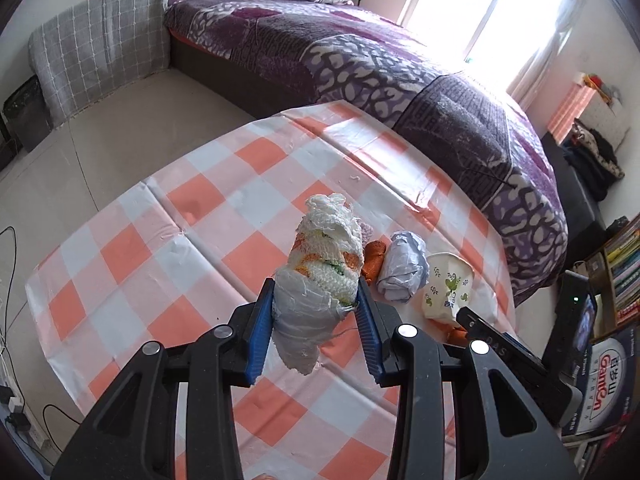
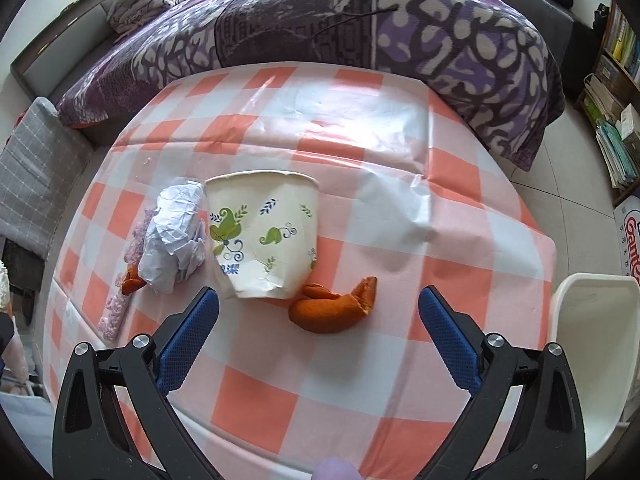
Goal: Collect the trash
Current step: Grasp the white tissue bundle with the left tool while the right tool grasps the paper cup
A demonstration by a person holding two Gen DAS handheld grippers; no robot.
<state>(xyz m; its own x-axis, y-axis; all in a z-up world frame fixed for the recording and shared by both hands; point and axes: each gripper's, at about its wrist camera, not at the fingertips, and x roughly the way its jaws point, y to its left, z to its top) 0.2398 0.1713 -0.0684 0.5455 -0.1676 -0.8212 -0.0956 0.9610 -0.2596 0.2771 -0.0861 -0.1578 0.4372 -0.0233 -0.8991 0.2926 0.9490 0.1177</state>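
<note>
My left gripper [image 1: 316, 292] is shut on a white foam fruit net wad [image 1: 320, 272] with orange and green inside, held above the checked tablecloth [image 1: 160, 216]. My right gripper [image 2: 318, 304] is open and empty, just in front of a crushed paper cup [image 2: 264, 236] with green leaf print lying on its side. An orange peel [image 2: 334, 306] lies between the right fingers. A crumpled white paper ball [image 2: 174, 236] lies left of the cup, with a smaller orange peel piece [image 2: 131, 283] and a pale purple foam strip [image 2: 116, 312] beside it. The cup [image 1: 446, 284], the paper ball [image 1: 402, 266] and a peel piece [image 1: 374, 258] also show in the left wrist view.
A white plastic bin [image 2: 592, 344] stands off the table's right edge. A bed with a purple quilt [image 2: 340, 28] runs along the far side. A grey checked cushion [image 1: 100, 48] sits at the left. Bookshelves [image 2: 616, 80] and a Ganten box [image 1: 604, 384] stand at the right. Cables [image 1: 12, 344] lie on the floor.
</note>
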